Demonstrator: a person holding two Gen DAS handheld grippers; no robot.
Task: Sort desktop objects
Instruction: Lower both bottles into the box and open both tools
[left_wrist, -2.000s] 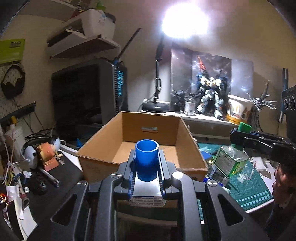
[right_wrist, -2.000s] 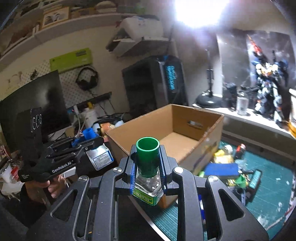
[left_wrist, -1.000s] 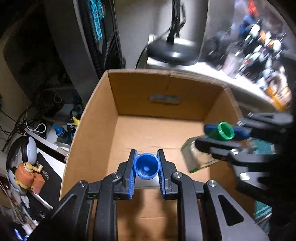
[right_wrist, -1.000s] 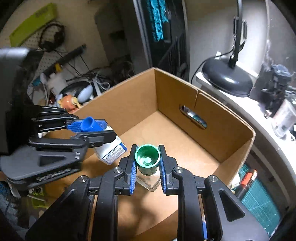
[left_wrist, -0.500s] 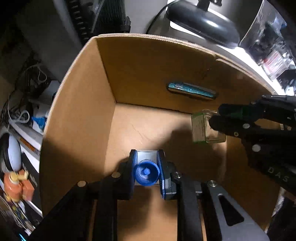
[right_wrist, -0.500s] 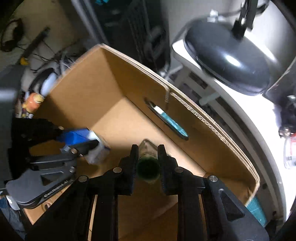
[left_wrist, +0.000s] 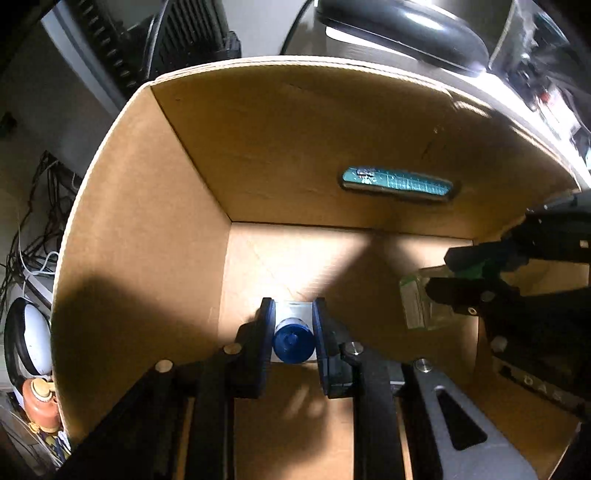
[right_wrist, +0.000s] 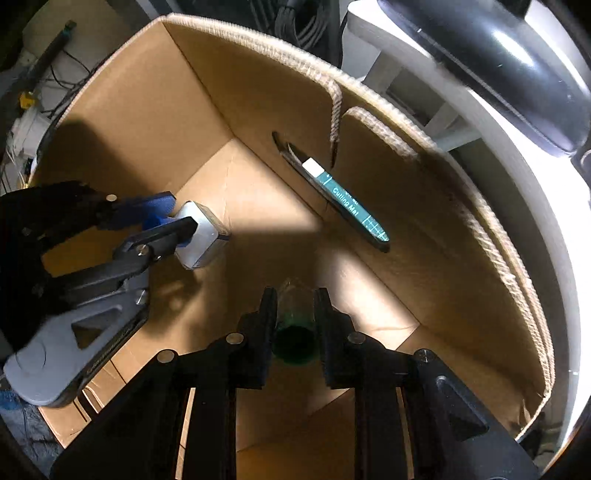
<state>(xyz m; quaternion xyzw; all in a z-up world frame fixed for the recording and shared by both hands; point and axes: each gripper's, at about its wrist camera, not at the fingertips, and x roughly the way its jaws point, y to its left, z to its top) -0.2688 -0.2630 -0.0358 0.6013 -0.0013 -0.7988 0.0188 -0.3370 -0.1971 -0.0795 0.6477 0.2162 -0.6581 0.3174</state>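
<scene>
You're looking straight down into the cardboard box (left_wrist: 140, 229), which fills both wrist views; its floor is half lit, half in the shadow of your tools. Far wall has a handle slot (left_wrist: 397, 184), and through it a strip of green cutting mat (right_wrist: 347, 205) shows, printed "Cutting Mat". Behind the box's far rim sits the black lamp base (left_wrist: 402, 26) on a white ledge; outside the left wall there's a tangle of cables (left_wrist: 33, 221) and a small orange figure (left_wrist: 38, 404). Your left gripper (left_wrist: 293, 341) is down inside the box, left of centre, fingers closed narrow on the blue-capped bottle (left_wrist: 293, 345) at the cap, white body pointing down toward the floor; from the right wrist view that same bottle (right_wrist: 201, 236) hangs close to the floor near the left wall, contact with the floor not resolvable. Your right gripper (right_wrist: 295, 328) is also inside the box, right of the left one, fingers pinched on the green-capped bottle (right_wrist: 295, 341) at its cap, clear glass body pointing down. From the left wrist view that bottle (left_wrist: 421, 302) is tilted, green label edge showing, well apart from the blue one. Can't tell if either bottle touches the floor.
</scene>
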